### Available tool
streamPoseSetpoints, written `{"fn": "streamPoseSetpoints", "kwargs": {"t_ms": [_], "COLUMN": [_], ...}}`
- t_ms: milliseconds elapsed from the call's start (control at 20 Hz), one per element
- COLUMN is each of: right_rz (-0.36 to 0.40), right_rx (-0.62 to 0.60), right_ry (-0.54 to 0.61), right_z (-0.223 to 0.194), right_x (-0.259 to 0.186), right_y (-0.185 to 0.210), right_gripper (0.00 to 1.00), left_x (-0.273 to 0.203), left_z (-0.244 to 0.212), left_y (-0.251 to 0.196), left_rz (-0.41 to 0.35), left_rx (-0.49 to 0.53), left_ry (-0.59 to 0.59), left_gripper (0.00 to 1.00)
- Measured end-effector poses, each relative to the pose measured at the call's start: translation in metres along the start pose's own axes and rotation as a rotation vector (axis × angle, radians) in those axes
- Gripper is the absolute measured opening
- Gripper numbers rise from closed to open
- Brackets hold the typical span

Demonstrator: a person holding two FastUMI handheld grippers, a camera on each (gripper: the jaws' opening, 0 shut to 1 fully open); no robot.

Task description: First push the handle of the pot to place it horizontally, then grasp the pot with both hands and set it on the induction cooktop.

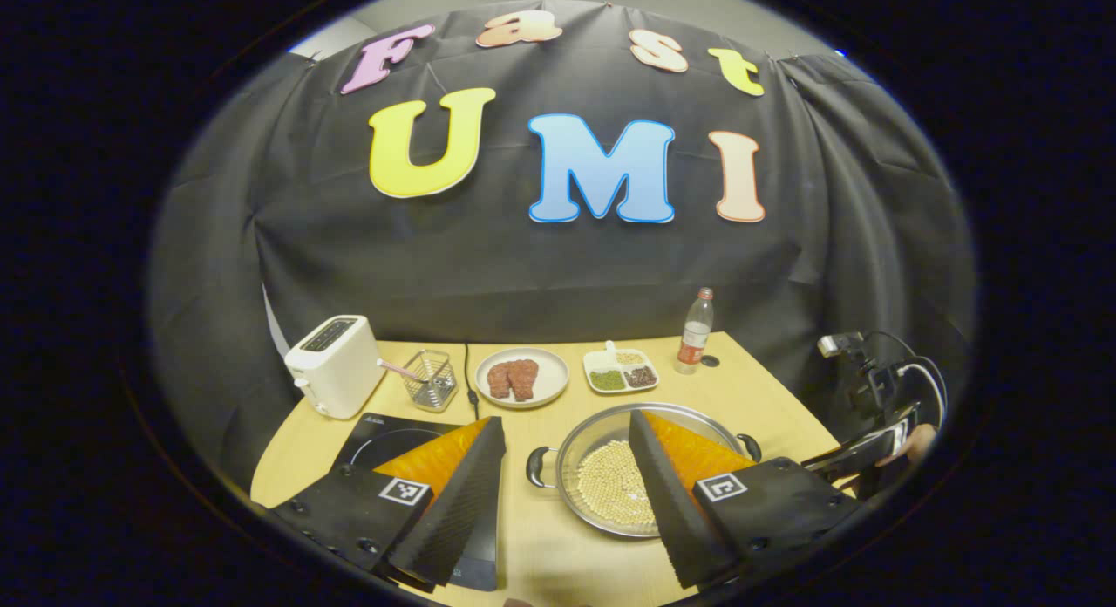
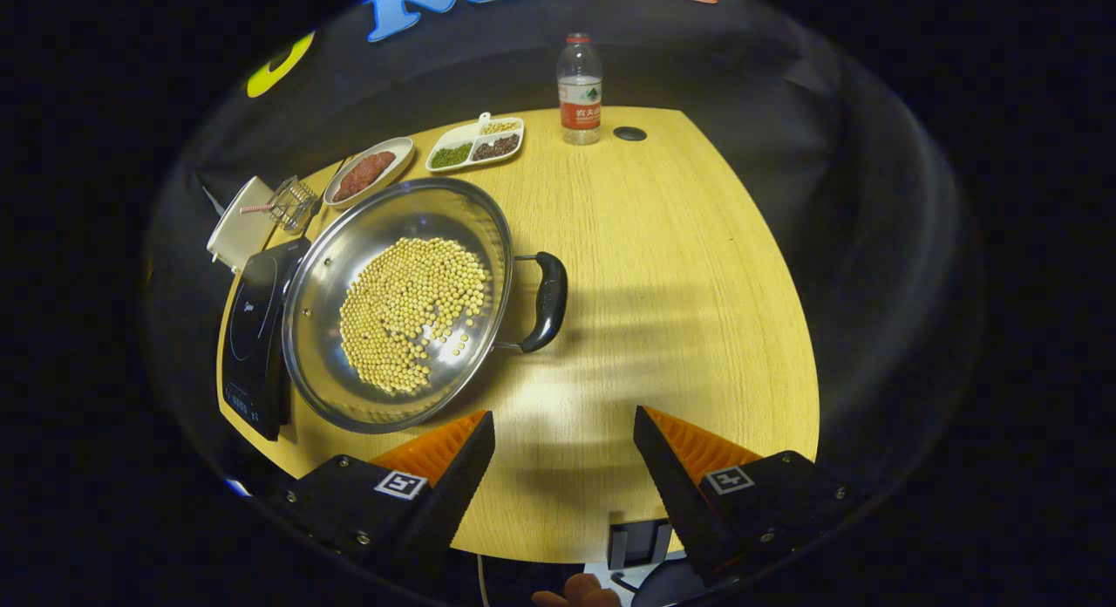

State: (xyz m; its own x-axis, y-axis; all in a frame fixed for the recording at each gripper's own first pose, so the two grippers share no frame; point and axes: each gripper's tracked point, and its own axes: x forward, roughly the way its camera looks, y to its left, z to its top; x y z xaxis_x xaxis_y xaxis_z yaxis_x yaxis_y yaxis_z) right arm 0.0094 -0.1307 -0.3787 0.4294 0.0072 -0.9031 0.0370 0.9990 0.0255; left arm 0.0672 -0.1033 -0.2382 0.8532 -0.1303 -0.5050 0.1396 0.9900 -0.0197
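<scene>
The steel pot (image 2: 397,302) sits on the wooden worktop (image 2: 663,267), a layer of pale yellow soybeans (image 2: 410,315) spread over its bottom, with the black induction cooktop (image 2: 253,328) just beside it on the side away from the right tool. In the right gripper view the pot's near black handle (image 2: 547,300) sticks out toward open worktop, and the right tool (image 2: 562,454) hangs above the near edge of the worktop with its two fingers spread wide, touching nothing. In the left gripper view the left tool (image 1: 567,467) is likewise spread apart and grips nothing; the pot (image 1: 610,476) shows between its fingers, its left handle (image 1: 538,466) visible in the gap and its other handle (image 1: 750,447) at the far rim. The induction cooktop (image 1: 384,441) lies behind the left finger. Toward the back of the worktop stand a white toaster (image 1: 334,365), a small wire basket (image 1: 431,380), a plate of meat (image 1: 521,378), a divided dish of beans (image 1: 621,371) and a water bottle (image 1: 696,331). At the right edge of the left gripper view, the other gripper (image 1: 872,415) appears with its cables, held by a hand (image 1: 915,441).
</scene>
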Motion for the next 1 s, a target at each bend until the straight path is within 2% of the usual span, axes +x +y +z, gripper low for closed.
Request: {"fn": "streamPoseSetpoints", "kwargs": {"t_ms": [50,200,400,500,550,600,1000], "right_rz": [-0.009,0.011,0.018,0.015,0.01,0.004,-0.057], "right_rx": [0.015,0.066,0.125,0.129,0.129,0.126,0.058], "right_ry": [-0.046,-0.19,-0.314,-0.34,-0.35,-0.36,-0.385], "right_z": [0.004,0.022,0.043,0.05,0.053,0.055,0.07], "right_x": [-0.008,-0.03,-0.03,-0.023,-0.017,-0.01,0.045], "right_y": [0.001,0.013,0.028,0.031,0.031,0.032,0.028], "right_gripper": [1.0,1.0,1.0,1.0,0.94,1.0,1.0], "left_x": [0.005,0.024,0.059,0.078,0.09,0.1,0.163], "left_z": [-0.001,-0.015,-0.041,-0.059,-0.069,-0.078,-0.139], "left_y": [-0.001,0.004,0.013,0.018,0.019,0.019,0.034], "left_rz": [-0.018,-0.059,-0.086,-0.088,-0.09,-0.092,-0.052], "left_rx": [0.004,0.022,0.047,0.039,0.03,0.023,0.046], "left_ry": [0.002,0.025,0.058,0.086,0.103,0.12,0.202], "left_gripper": [0.95,0.96,0.96,0.92,0.92,0.92,0.99]}}
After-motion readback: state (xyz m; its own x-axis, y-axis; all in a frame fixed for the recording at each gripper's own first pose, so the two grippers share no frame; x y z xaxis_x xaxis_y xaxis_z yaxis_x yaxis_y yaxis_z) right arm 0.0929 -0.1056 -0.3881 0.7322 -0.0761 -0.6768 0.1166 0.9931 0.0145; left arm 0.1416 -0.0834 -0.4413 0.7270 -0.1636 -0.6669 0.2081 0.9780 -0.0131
